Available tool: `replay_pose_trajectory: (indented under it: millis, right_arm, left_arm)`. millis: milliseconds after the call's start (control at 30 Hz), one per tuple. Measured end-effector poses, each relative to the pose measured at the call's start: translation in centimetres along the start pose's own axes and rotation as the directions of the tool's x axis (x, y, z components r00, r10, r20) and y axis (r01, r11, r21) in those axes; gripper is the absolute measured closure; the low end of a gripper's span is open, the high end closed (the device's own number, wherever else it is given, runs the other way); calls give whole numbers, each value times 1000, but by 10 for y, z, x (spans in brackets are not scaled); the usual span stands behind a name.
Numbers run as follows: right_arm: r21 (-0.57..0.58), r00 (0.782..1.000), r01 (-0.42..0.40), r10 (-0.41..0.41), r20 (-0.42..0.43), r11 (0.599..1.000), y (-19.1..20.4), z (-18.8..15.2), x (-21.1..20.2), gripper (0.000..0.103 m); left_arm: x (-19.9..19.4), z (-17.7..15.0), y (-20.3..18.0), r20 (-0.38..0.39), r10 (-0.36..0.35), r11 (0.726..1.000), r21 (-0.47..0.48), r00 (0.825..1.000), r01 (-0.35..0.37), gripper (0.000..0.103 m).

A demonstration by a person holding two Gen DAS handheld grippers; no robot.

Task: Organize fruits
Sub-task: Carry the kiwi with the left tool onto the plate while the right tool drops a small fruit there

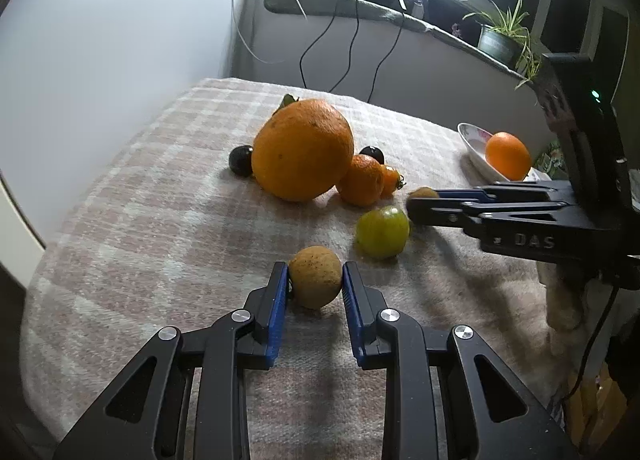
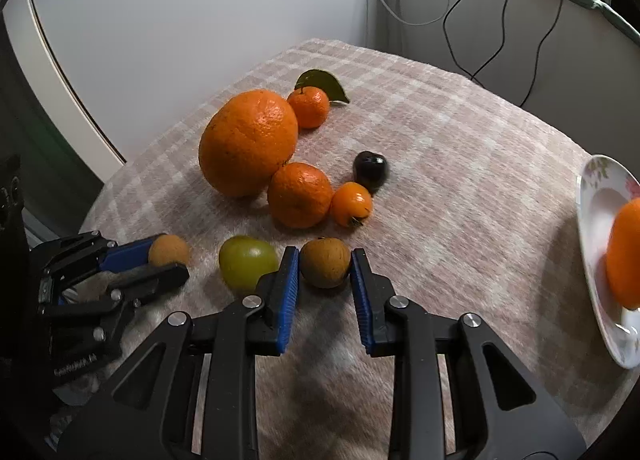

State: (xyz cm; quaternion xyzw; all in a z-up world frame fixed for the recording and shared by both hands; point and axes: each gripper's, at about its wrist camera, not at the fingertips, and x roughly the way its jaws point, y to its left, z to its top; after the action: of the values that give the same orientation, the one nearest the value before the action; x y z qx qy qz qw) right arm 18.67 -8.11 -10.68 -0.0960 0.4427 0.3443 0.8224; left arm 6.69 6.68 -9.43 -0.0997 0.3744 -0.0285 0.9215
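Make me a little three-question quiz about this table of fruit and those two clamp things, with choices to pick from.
1. Where is the plate?
A. At the right edge of the cloth, with an orange on it
B. Under the big orange
C. On the windowsill

2. What colour is the fruit lying between the two small brown fruits?
A. Black
B. Yellow-green
C. Red

3. What is the left hand-held gripper doing?
A. Standing open over bare cloth
B. Holding a leaf
C. Closed on a small brown fruit

Answers: 1 A, the white plate sits at the right with an orange on it. 2 B, it is yellow-green in both views. 3 C, its blue pads press the fruit on both sides; the right hand-held gripper grips the other brown fruit likewise.
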Motion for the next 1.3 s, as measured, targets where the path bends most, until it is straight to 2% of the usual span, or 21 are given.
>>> replay_pose_trajectory:
  millis: [233, 500, 733, 867, 1100, 1300]
  right_arm:
    - [32, 997, -28, 26, 73, 999, -18, -13, -43, 76]
    - [84, 991, 23, -34, 127, 996, -58, -37, -88, 76]
    - [147, 981, 85, -109, 159, 985, -106, -58, -123, 76]
    - [179, 974, 127, -156, 161, 976, -133, -66, -135, 76]
    - [261, 966, 153, -200, 164, 953, -183, -74, -142, 76]
    - [284, 970, 135, -185, 156, 949, -218, -71, -140, 76]
  left_arm:
    - [-17, 9, -11, 43, -2, 1000, 5, 999, 2, 78]
    - [-13, 29, -54, 65, -71, 997, 44, 995, 68, 78]
    - [6, 46, -111, 52, -153, 983, 109, 987, 147, 78]
    - [20, 55, -139, 37, -186, 974, 141, 982, 179, 78]
    - [48, 67, -194, 1, -247, 950, 195, 969, 242, 78]
    - [73, 71, -242, -35, -285, 924, 255, 958, 285, 78]
